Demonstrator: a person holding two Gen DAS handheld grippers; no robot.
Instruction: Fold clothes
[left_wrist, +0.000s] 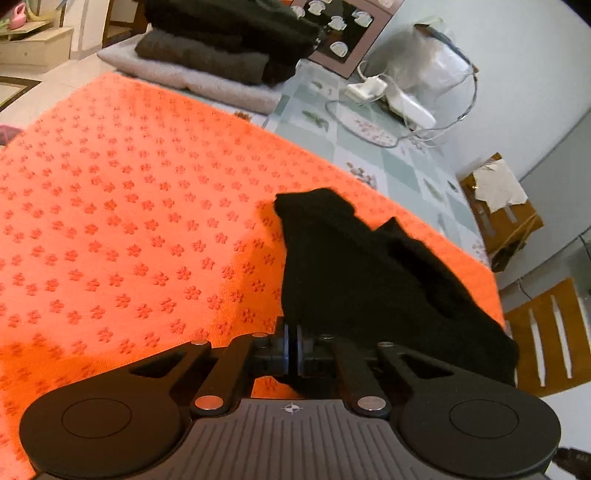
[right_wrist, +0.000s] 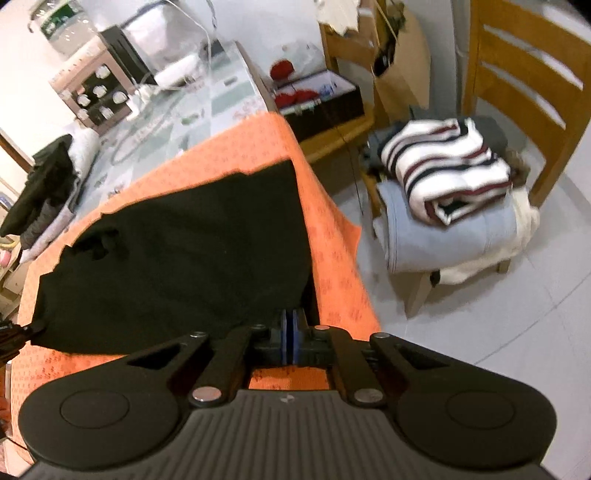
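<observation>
Both grippers are pinched on the black garment (right_wrist: 177, 243), which is spread over the orange cloth (left_wrist: 110, 206) at the right edge of the table. The left gripper (left_wrist: 291, 347) has its jaws closed on a near edge, and the right gripper (right_wrist: 290, 332) likewise. My worry: the hem sits right by the table edge, so a weak pinch could let it slip, and it might slide toward the floor.

Pale tiled floor (right_wrist: 480, 369), wooden chair (right_wrist: 517, 74), white wall (left_wrist: 517, 55).
</observation>
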